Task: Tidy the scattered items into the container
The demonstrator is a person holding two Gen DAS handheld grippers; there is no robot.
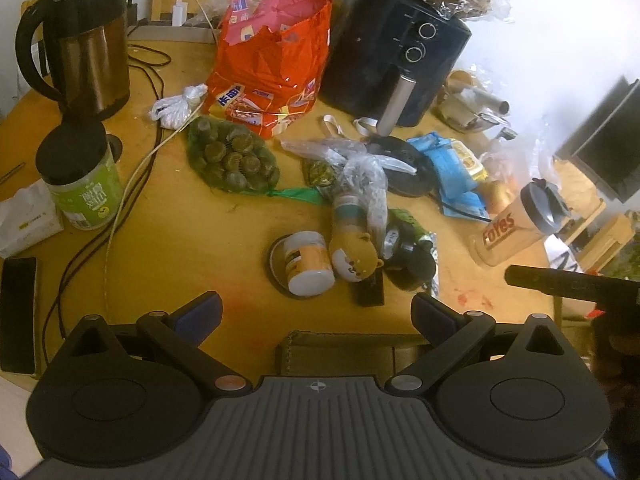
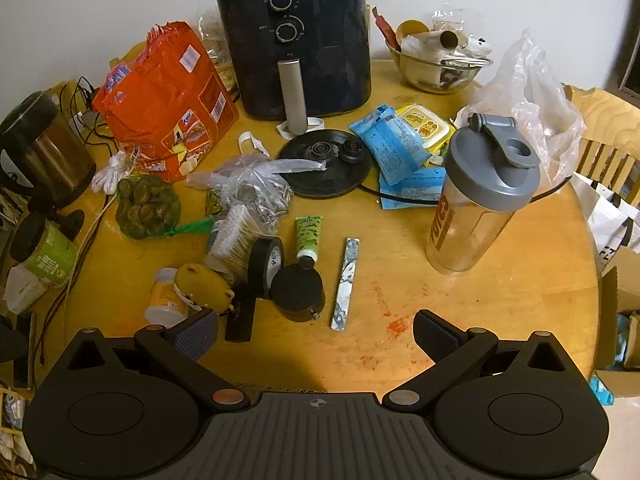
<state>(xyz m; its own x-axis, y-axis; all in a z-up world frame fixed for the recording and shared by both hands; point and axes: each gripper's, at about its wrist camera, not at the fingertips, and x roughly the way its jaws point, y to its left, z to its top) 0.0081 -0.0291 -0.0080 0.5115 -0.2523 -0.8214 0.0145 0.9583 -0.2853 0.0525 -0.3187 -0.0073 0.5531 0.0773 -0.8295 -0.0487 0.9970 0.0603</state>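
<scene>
I hold both grippers low over the near edge of the round wooden worktop (image 2: 500,300). My left gripper (image 1: 316,312) has its fingers spread wide and empty; so does my right gripper (image 2: 316,332), with nothing between its fingers either.

The scattered items lie just ahead of me in a loose heap: a small yellow-labelled jar (image 1: 308,266) on its side, a yellow bear-shaped toy (image 2: 204,284) touching it, a roll of black tape (image 2: 265,266) standing on edge, a round black cap (image 2: 297,290), a green tube (image 2: 308,236) and a thin marbled stick (image 2: 345,282) lying apart to the right. A clear shaker bottle (image 2: 476,208) stands upright further right.

Behind them sit an orange snack bag (image 2: 168,96), a black air fryer (image 2: 296,40), a kettle (image 1: 86,48) and a glass bowl (image 2: 436,68) holding odds and ends. I cannot tell which is the container.
</scene>
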